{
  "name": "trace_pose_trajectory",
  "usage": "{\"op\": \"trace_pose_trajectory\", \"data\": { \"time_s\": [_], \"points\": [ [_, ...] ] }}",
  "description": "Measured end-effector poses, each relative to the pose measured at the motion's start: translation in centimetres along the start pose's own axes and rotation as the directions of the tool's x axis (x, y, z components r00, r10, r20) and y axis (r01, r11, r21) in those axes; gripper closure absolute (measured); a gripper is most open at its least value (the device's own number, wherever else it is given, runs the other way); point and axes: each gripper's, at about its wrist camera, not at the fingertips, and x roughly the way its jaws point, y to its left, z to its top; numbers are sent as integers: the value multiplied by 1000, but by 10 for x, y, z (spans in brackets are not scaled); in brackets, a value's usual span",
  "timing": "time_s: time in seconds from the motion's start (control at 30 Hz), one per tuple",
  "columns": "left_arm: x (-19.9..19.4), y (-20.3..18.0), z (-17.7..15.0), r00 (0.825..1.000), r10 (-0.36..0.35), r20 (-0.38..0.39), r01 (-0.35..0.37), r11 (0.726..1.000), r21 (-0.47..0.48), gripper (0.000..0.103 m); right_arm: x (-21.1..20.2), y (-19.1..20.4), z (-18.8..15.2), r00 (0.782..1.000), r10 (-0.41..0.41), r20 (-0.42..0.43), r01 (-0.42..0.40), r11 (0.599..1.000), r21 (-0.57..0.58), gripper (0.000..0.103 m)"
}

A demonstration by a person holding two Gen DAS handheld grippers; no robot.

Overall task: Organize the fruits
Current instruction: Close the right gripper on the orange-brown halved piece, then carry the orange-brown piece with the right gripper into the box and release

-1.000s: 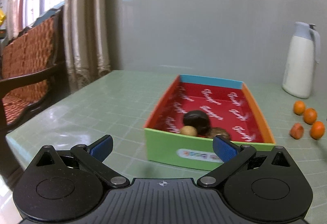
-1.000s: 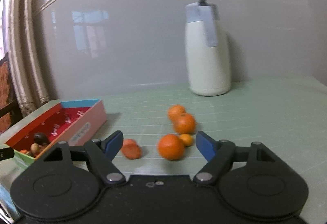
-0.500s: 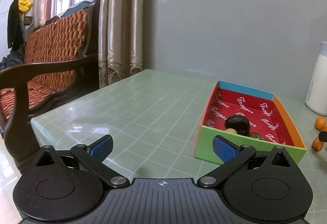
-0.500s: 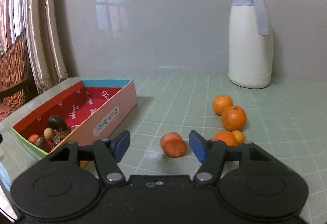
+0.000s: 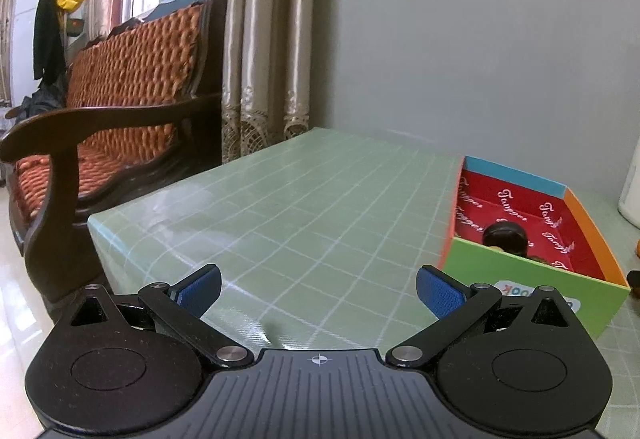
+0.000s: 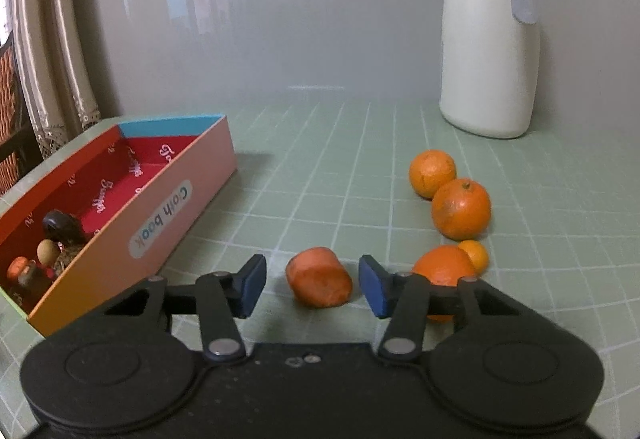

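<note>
Right wrist view shows our right gripper (image 6: 312, 285), jaws just closing but not yet touching, straddling the carrot chunk (image 6: 319, 277) on the table (image 6: 320, 167) beside the box (image 6: 132, 199), while our left gripper (image 5: 318, 293) idles wide open.

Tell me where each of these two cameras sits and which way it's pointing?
Left wrist: rides behind the left gripper, looking slightly down across the green table toward a wooden bench; only its open fingers show.
Right wrist: rides behind the right gripper, looking down at a carrot piece between its closing, not yet touching fingers, with oranges beyond.
Shared: the colourful box and white jug.
</note>
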Motion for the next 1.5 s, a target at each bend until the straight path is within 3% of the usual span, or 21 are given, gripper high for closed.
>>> {"op": "trace_pose_trajectory", "data": {
  "time_s": [0.3, 0.4, 0.57, 0.87, 1.13, 1.5],
  "points": [
    [2, 7, -3, 999, 23, -26, -22, 1000, 22, 0, 8, 13, 1, 999, -39, -21, 37, 998, -57, 61],
    [5, 12, -3, 999, 28, -43, -28, 1000, 13, 0, 8, 13, 2, 999, -42, -18, 41, 998, -56, 71],
    [8, 19, -3, 998, 32, -60, -32, 999, -6, 0, 6, 12, 2, 999, -39, -10, 38, 998, -45, 73],
    [9, 21, -3, 997, 26, -66, -26, 1000, -3, 0, -15, 22, 10, 997, 43, 65, -41, 999, -27, 73],
    [9, 23, -3, 998, 25, -66, -26, 1000, -14, 0, -38, 44, 24, 976, 165, 144, -160, 986, -48, 73],
    [7, 23, -4, 998, 22, -58, -23, 1000, -7, 0, -34, 97, 26, 951, 285, 116, -264, 950, -164, 73]
  ]
}}
